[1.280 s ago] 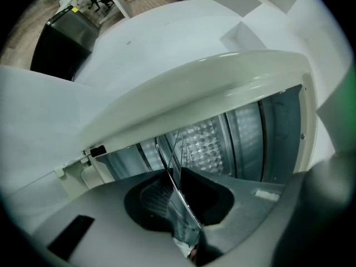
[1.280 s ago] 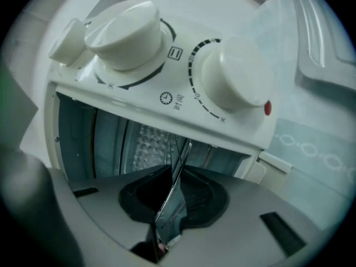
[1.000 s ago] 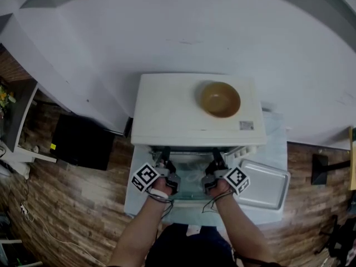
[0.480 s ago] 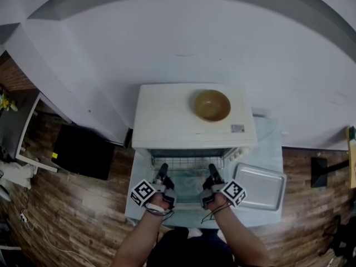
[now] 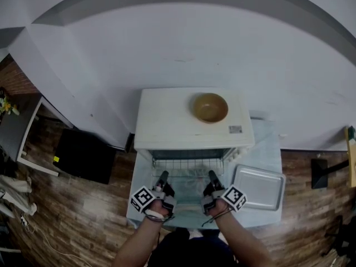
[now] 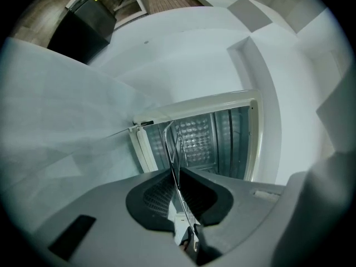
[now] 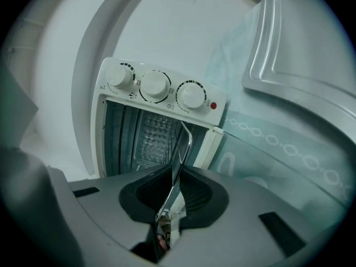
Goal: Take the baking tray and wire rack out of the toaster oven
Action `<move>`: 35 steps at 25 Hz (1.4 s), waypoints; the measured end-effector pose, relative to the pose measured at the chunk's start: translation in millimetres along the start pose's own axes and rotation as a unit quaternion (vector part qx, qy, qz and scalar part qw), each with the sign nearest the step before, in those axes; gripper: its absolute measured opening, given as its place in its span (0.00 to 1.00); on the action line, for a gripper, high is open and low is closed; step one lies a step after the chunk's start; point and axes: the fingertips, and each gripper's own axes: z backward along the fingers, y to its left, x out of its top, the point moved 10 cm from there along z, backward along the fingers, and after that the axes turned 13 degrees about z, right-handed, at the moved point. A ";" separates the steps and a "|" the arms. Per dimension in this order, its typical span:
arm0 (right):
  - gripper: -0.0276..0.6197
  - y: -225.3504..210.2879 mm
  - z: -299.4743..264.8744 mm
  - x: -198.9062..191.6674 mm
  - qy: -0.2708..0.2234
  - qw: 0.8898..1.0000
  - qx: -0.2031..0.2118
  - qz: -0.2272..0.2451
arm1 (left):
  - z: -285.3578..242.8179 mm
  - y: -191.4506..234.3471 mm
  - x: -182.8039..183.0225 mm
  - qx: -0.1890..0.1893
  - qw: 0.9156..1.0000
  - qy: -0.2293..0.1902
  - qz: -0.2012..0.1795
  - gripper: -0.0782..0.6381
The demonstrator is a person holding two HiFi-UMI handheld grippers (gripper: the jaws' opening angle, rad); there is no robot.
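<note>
The wire rack [image 5: 188, 166] sticks halfway out of the white toaster oven [image 5: 192, 124], above its lowered glass door [image 5: 186, 199]. My left gripper [image 5: 162, 175] is shut on the rack's front left edge. My right gripper [image 5: 212, 174] is shut on its front right edge. In the left gripper view the thin rack wire [image 6: 177, 149] runs between the dark pads [image 6: 153, 196] into the oven cavity [image 6: 214, 141]. The right gripper view shows the rack's rim [image 7: 182, 149] pinched the same way, below the knobs [image 7: 154, 85]. The baking tray [image 5: 258, 187] lies empty on the table right of the oven.
A brown bowl [image 5: 210, 107] sits on the oven's top. The oven stands on a small table with a pale cloth [image 5: 267, 143] against a white wall. A black box [image 5: 83, 154] stands on the wood floor to the left. The tray [image 7: 300, 54] fills the upper right of the right gripper view.
Both grippers have drawn back toward me with the rack, and more of it now shows outside the oven mouth.
</note>
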 end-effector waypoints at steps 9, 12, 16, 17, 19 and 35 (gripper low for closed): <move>0.11 -0.3 30.8 -10.1 0.019 1.000 0.001 -0.004 | 30.9 6.0 -9.9 -0.001 1.000 0.012 -0.008 0.15; 0.10 -1.2 41.8 -14.5 0.024 1.000 0.005 -0.006 | 41.9 7.8 -14.4 -0.010 1.000 0.020 -0.009 0.14; 0.10 -2.5 55.5 -17.7 0.026 0.999 0.018 0.006 | 55.4 6.3 -17.7 -0.022 0.999 0.030 -0.038 0.14; 0.10 -2.1 58.8 -17.9 0.027 0.999 0.019 0.010 | 58.9 5.5 -18.8 -0.020 0.998 0.032 -0.045 0.14; 0.09 -1.3 63.2 -17.9 0.031 0.999 0.019 0.019 | 65.7 5.6 -19.9 -0.005 0.998 0.031 -0.057 0.14; 0.09 -5.4 74.1 -24.8 0.032 0.999 0.020 0.020 | 64.4 11.2 -19.2 -0.005 0.998 0.047 -0.052 0.27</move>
